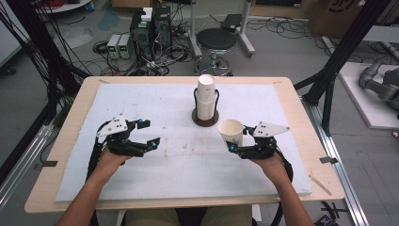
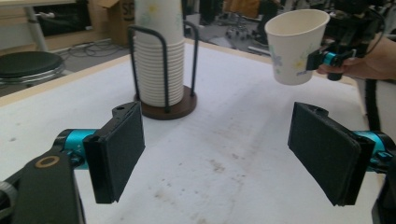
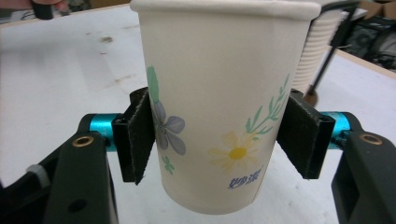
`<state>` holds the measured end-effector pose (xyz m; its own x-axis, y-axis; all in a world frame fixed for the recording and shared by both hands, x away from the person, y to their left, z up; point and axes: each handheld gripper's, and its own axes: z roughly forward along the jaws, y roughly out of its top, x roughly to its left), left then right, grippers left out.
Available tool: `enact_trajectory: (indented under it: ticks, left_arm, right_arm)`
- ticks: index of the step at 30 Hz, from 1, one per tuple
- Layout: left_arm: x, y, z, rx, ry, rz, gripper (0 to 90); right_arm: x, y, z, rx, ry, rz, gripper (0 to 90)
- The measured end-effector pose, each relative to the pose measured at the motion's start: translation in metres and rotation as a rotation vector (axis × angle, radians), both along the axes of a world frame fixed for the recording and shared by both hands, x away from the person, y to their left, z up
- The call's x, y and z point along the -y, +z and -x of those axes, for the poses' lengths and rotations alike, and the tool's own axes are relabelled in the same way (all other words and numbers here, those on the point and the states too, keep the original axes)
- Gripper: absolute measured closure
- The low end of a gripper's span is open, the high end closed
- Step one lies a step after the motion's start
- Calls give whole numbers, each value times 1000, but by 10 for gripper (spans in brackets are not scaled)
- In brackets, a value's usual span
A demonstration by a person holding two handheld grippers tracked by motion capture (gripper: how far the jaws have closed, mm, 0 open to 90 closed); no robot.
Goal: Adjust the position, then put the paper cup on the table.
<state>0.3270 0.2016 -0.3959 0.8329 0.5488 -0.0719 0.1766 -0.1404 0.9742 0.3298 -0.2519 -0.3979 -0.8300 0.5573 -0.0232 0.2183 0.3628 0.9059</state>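
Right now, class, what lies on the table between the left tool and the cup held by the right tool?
Nothing: in the high view, only bare, stained white mat separates the left tool from the paper cup. The cup stack stands farther back.

A white paper cup [image 3: 219,102] printed with flowers hangs upright and open-mouthed above the table, right of the cup stack [image 1: 206,96].

Place: robotics lab/workshop
Floor: PC towers [image 1: 150,29] w/ cable tangle, stool [image 1: 216,41], well beyond fingertips
Frame: black rig struts [image 1: 346,44] beside table [image 1: 291,87]
Edge: cardboard boxes [image 1: 336,14]
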Motion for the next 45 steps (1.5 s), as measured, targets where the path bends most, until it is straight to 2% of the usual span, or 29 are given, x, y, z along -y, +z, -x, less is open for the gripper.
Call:
enact_trajectory:
  ticks: [4, 7, 9, 13, 15, 24, 25, 31, 35, 39, 45]
  left_arm:
    - [-8, -10, 4, 10, 44, 26, 186]
    - [-14, -15, 9, 16, 68, 29, 189]
    - [-18, -15, 13, 30, 78, 39, 194]
    - [-27, -19, 13, 33, 111, 70, 196]
    - [-30, -20, 13, 30, 122, 63, 196]
    - [-32, -22, 14, 24, 139, 74, 195]
    - [-32, -23, 14, 21, 138, 71, 196]
    - [-30, -24, 13, 9, 134, 80, 194]
    - [-29, -25, 12, -2, 143, 78, 186]
    - [-31, -24, 13, 3, 159, 89, 182]
    - [-31, -24, 16, 5, 169, 81, 182]
  right_arm:
    - [6, -3, 0, -5, -33, -14, 335]
    - [9, -3, 0, 1, -54, -22, 335]
    - [9, -1, 1, 20, -62, -20, 335]
    - [10, 2, 4, 53, -73, -43, 335]
    - [11, 3, 5, 59, -80, -55, 336]
    - [15, 5, 4, 82, -106, -96, 336]
    - [16, 5, 3, 91, -108, -96, 336]
    - [21, 3, 4, 80, -133, -109, 335]
    - [22, 2, 3, 88, -149, -99, 335]
    - [25, -2, -3, 87, -185, -95, 335]
    - [29, -8, -15, 78, -255, -97, 335]
